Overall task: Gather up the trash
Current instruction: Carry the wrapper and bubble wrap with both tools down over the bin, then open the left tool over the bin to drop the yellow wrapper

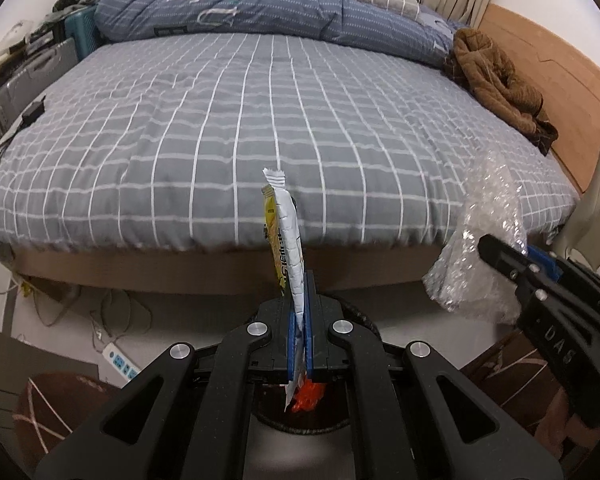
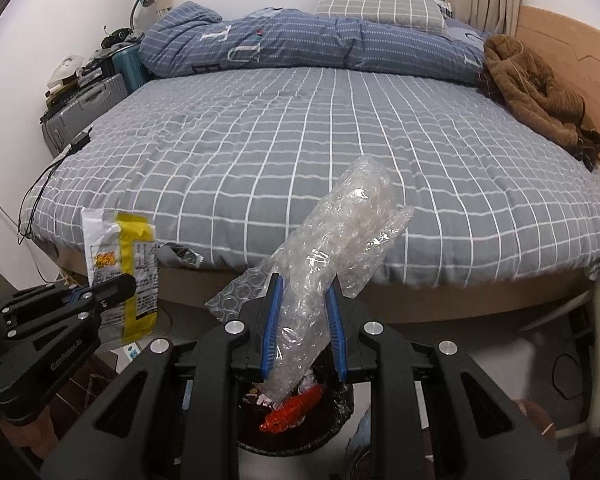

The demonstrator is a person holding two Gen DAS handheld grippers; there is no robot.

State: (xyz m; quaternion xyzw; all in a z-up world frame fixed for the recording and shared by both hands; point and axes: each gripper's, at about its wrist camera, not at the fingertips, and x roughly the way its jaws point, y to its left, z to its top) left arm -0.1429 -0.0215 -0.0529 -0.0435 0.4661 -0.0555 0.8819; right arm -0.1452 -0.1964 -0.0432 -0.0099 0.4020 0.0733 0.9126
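Black bin (image 2: 342, 396), nearest and below both tools, holds red wrapping (image 2: 292, 410). Above it, the left hand-held gripper (image 1: 299, 300) is clamped on a yellow-and-white snack wrapper (image 1: 286, 236); the right hand-held gripper (image 2: 302, 292) grips crumpled bubble wrap (image 2: 340, 232) between narrowly parted jaws. Beyond lies the bed (image 2: 300, 140), its grey checked sheet bare in the middle. Farther back: a blue duvet (image 2: 280, 46), 1 checked pillow (image 2: 380, 6), a brown garment (image 2: 536, 84) beside the wooden headboard (image 2: 580, 56), and suitcases (image 2: 80, 116) on the left.
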